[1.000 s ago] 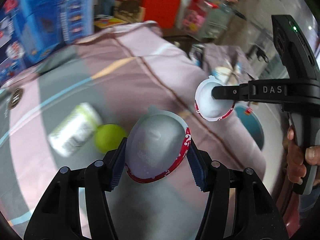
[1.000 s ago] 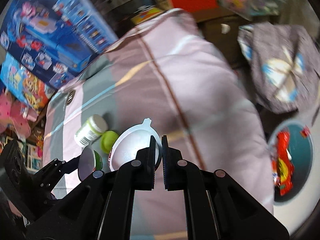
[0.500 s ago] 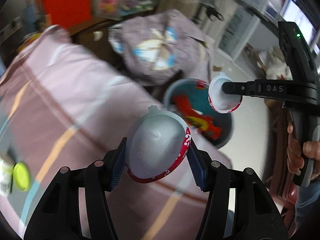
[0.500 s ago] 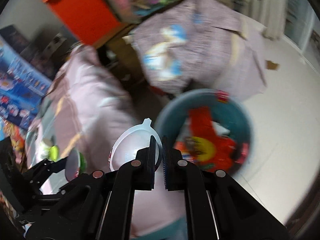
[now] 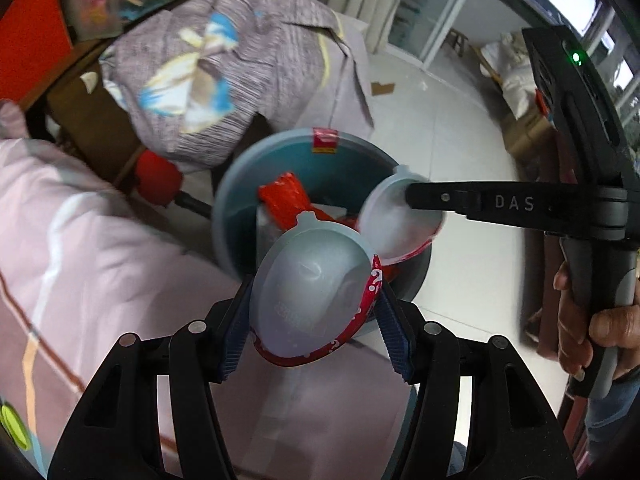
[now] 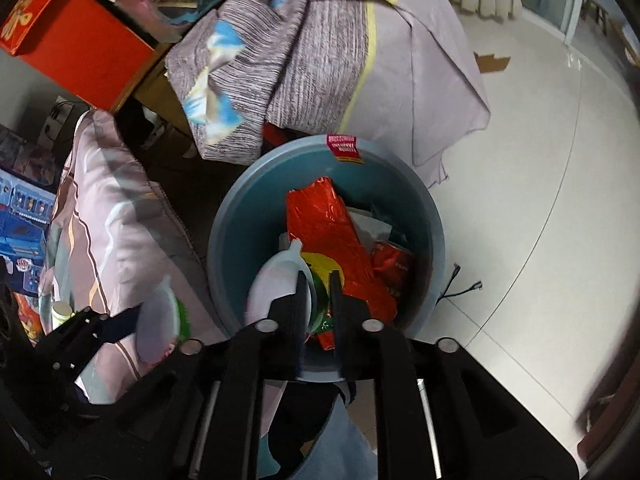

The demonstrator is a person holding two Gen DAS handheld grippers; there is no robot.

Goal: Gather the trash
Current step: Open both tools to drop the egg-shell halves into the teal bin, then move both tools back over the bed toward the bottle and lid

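Gripping a red-rimmed plastic lid (image 5: pixel 316 292) by its edges, the left gripper (image 5: pixel 312 320) hovered at the bin's six o'clock rim; released there, it could slide onto the bedding. The right gripper (image 6: pixel 320 292) looked parted, its white lid (image 6: pixel 276 284) possibly slipping. Beyond, the blue trash bin (image 6: pixel 236 216) held red wrappers (image 6: pixel 328 232).

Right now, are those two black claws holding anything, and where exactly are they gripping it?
The left gripper squeezes a red-rimmed plastic egg half across its sides. The right gripper has opened over the blue bin; its white plastic egg half still touches one finger.
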